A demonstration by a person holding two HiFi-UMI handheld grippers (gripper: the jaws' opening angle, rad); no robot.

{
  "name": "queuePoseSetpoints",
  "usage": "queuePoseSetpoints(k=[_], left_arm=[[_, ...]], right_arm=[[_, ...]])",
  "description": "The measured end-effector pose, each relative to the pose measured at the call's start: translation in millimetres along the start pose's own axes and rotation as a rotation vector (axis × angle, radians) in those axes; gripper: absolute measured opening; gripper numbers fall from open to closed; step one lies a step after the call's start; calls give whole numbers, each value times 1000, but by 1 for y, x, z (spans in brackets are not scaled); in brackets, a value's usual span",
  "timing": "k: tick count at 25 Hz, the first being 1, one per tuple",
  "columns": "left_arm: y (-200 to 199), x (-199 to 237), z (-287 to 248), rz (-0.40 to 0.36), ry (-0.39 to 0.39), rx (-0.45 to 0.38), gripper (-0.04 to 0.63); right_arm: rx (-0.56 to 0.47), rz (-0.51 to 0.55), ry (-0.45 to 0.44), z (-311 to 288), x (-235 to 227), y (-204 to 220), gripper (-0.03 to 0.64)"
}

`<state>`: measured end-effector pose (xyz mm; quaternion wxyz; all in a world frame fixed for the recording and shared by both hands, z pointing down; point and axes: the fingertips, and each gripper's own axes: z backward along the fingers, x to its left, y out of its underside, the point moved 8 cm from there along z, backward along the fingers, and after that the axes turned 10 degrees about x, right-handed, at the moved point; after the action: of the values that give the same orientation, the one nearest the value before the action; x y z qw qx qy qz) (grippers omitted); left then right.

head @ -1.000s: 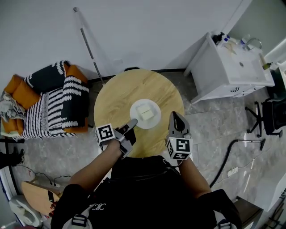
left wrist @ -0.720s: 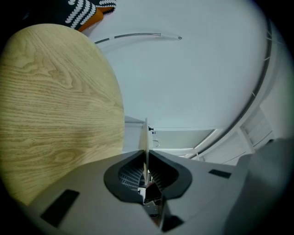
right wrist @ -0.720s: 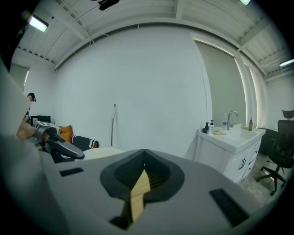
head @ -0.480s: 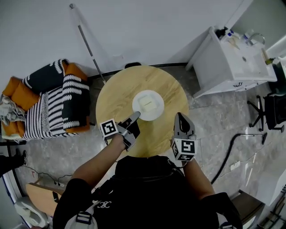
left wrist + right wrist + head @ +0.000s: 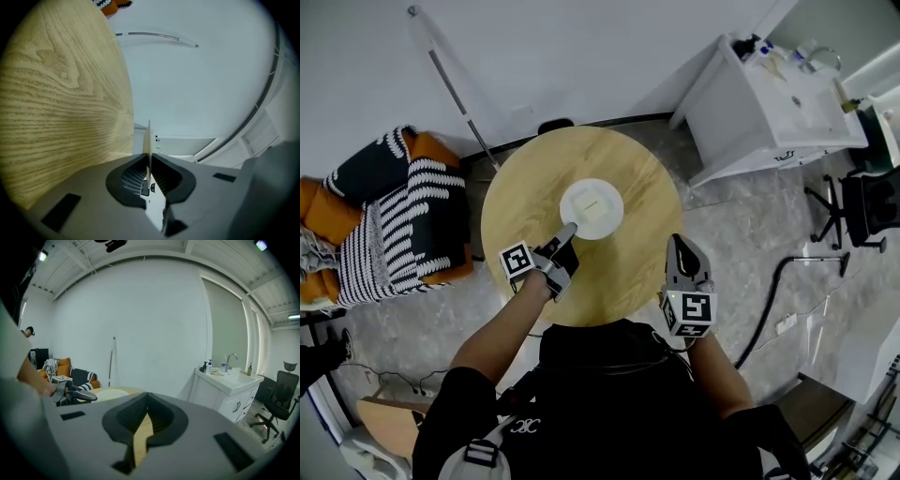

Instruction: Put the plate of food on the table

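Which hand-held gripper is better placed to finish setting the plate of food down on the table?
The left hand-held gripper: it is shut on the plate at its near rim, over the table. The right hand-held gripper is off by the table's near edge, shut on nothing.

No legible text or labels

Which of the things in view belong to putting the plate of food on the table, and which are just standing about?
Belongs to the job:
plate; food on it; round wooden table; left tongs, shut on the plate's rim.

Just about:
right tongs, shut and empty; striped armchair; white sink cabinet; office chair.
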<state>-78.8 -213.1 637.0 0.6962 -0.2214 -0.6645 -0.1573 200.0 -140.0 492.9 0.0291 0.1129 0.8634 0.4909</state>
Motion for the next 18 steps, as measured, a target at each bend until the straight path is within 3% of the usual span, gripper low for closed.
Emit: queuePoseSetpoints(k=[5, 18], left_arm=[[-5, 23, -3, 21, 18, 31, 25], [-6, 46, -1, 8, -36, 36, 25]], right_arm=[[15, 8, 5, 3, -2, 3, 8], [74, 13, 10, 10, -4, 20, 8]])
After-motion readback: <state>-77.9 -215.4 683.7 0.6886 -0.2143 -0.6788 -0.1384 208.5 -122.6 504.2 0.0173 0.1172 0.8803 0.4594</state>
